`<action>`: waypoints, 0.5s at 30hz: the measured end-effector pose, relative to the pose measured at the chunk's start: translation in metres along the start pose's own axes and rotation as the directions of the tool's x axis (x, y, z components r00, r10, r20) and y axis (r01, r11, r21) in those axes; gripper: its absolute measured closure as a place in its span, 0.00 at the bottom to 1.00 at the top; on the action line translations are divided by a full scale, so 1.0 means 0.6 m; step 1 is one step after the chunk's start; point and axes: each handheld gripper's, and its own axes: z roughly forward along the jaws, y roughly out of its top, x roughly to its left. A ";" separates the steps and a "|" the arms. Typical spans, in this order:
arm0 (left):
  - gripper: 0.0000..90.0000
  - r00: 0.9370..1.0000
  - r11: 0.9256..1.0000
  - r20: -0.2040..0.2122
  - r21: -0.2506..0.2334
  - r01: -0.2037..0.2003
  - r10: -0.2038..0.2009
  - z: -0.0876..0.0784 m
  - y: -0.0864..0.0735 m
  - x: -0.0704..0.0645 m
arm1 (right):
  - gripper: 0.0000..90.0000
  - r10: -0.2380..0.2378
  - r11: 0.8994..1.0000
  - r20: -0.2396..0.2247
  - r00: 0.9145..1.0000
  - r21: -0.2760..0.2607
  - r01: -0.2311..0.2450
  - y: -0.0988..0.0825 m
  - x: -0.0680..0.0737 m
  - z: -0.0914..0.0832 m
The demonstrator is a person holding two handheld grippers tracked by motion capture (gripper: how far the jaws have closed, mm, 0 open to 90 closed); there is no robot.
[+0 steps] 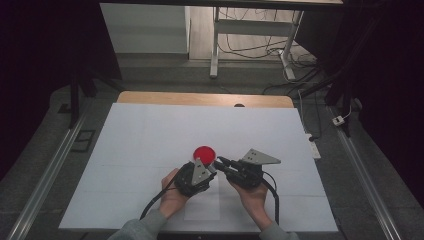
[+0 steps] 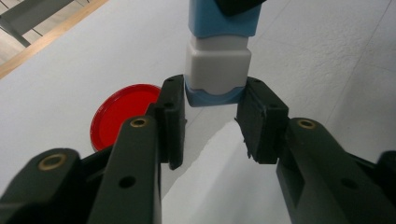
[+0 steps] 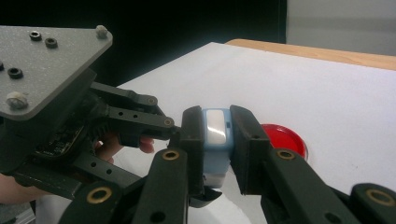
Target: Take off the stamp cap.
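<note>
Right gripper (image 3: 217,140) clamping blue end of blue-and-white block (image 3: 215,140), held above white table (image 1: 150,150). Left gripper (image 2: 212,116) closing onto block's opposite blue end, pads touching. Block's long axis running gripper to gripper. Red dish (image 2: 119,114) lying flat beside them, holding nothing. Left gripper view showing block's white middle section.

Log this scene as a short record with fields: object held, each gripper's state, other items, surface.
object held: blue-and-white block, off the table between the two grippers
right gripper: shut on the block's blue end
left gripper: jaws at the block's other end, pads pressing its blue edge
other items: red lid flat on the table, beside the grippers
surface: white table sheet
</note>
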 end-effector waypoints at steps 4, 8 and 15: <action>0.71 1.000 1.000 -0.001 0.001 -0.001 0.001 0.000 0.000 0.000 | 0.84 0.000 1.000 0.000 1.000 0.001 0.000 0.000 -0.001 0.000; 0.71 1.000 1.000 -0.001 0.005 -0.003 0.003 0.001 -0.001 -0.001 | 0.84 0.002 1.000 0.001 1.000 0.000 -0.002 -0.001 -0.001 0.001; 0.72 1.000 1.000 0.002 0.010 -0.005 0.005 0.001 -0.001 0.000 | 0.84 0.000 1.000 0.006 1.000 0.003 0.000 -0.001 0.000 0.002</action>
